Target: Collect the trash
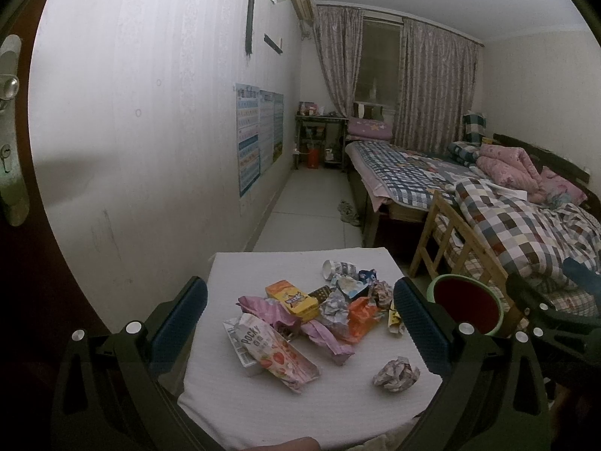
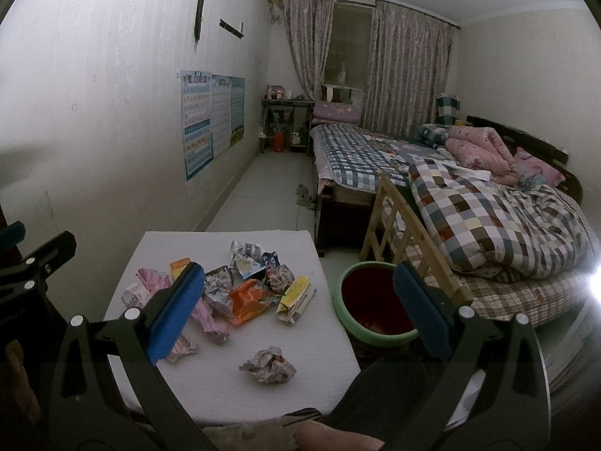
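A heap of trash lies on a small white table (image 1: 263,406): a pink Pocky box (image 1: 268,349), a yellow snack box (image 1: 293,298), an orange wrapper (image 1: 360,317), a paper cup (image 1: 340,267) and crumpled wrappers. One crumpled paper ball (image 1: 396,374) lies apart near the front right; in the right wrist view that ball (image 2: 268,366) sits alone at the front. A green-rimmed bin (image 2: 375,300) with a dark red inside stands on the floor right of the table. My left gripper (image 1: 300,319) hangs open above the heap. My right gripper (image 2: 298,302) is open over the table's right edge, empty.
A wall runs along the left, with a door and handle (image 1: 11,131) at the far left. A wooden rail (image 2: 409,225) and beds with checked quilts (image 2: 488,221) fill the right. Bare floor (image 1: 308,210) leads to a cluttered stand (image 1: 319,135) at the back.
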The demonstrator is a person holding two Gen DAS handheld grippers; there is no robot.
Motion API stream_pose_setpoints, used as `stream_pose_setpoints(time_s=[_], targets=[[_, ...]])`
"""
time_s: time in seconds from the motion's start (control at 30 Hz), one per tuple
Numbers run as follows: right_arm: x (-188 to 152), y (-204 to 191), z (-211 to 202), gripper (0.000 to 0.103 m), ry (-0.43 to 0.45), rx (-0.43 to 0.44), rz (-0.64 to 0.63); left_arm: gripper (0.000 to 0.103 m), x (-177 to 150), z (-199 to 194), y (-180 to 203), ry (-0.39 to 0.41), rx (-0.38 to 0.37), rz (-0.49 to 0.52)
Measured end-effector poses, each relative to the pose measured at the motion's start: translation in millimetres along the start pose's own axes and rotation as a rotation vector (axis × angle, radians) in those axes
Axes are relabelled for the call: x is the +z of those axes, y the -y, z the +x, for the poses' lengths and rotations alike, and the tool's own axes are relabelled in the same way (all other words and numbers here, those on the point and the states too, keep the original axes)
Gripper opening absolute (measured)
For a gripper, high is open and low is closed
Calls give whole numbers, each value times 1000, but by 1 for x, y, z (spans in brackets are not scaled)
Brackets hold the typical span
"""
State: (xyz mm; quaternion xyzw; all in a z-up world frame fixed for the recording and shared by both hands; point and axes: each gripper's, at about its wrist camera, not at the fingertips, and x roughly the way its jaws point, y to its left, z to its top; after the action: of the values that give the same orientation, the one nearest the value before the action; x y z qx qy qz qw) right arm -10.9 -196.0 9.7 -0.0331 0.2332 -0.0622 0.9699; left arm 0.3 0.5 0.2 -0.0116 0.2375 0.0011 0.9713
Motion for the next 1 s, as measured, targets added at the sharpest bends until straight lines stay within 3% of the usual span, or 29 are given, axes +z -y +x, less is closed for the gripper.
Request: stream_pose_setpoints(time_s=[1.0], targets=[[-1, -6, 1, 99, -4, 1, 0, 95, 0, 0, 0, 0, -1, -2]])
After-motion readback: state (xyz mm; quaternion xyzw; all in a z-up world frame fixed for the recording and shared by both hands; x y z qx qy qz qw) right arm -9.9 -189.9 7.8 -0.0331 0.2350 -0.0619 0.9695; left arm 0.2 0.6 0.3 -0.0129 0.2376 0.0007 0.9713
